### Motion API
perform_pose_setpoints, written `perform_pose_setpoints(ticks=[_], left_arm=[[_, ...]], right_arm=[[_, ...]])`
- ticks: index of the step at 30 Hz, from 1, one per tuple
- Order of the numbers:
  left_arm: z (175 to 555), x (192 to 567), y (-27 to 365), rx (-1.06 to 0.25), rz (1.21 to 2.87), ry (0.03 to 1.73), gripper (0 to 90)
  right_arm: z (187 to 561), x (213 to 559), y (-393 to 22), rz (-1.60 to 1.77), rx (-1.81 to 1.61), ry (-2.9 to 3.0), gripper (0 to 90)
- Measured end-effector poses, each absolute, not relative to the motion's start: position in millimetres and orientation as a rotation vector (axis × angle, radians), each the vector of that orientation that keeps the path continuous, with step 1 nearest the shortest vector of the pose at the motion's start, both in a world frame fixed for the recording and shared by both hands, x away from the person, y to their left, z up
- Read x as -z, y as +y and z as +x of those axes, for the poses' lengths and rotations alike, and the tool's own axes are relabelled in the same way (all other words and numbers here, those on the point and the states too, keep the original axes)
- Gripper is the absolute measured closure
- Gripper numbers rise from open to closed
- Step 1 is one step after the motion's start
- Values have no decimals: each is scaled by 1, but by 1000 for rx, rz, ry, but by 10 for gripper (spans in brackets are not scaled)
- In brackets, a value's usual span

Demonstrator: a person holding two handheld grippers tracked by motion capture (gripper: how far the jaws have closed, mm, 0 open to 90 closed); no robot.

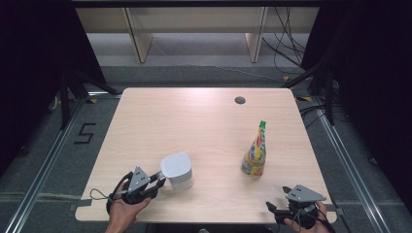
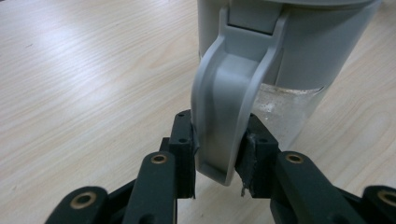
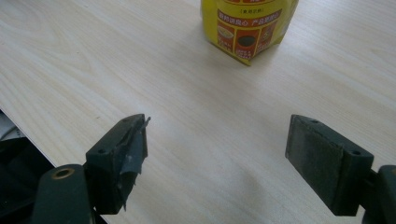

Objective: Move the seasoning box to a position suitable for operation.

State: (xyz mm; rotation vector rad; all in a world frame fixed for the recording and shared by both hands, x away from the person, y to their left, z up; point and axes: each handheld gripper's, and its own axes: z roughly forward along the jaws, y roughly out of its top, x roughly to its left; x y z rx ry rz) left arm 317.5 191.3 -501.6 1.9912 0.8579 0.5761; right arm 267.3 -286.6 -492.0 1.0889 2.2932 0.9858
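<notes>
A white-grey jug (image 1: 176, 170) with a lid stands near the table's front left. Its clear lower part shows in the left gripper view, where its grey handle (image 2: 224, 116) curves down between the jaws. My left gripper (image 1: 159, 178) (image 2: 219, 154) is shut on that handle, with a pad pressed on each side. A yellow bottle (image 1: 255, 150) (image 3: 247, 28) with a green cap stands upright at the right of the table. My right gripper (image 1: 278, 198) (image 3: 217, 144) rests open near the front right edge. It points at the bottle from a short way off, and nothing lies between its fingers.
The wooden table (image 1: 194, 116) has a round cable hole (image 1: 239, 100) at the back right. Its front edge runs close to the right gripper's left jaw. Black stands and cables sit on the floor around the table.
</notes>
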Motion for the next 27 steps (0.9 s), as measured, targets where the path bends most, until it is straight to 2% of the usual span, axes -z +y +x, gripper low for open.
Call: perform_pose_setpoints(ticks=[11, 27], left_arm=[[319, 500, 162, -517, 2032, 737, 694], [310, 499, 116, -431, 2062, 645, 693]], right_arm=[[267, 492, -286, 1112, -988, 2294, 218], [267, 493, -286, 1100, -987, 2299, 218]])
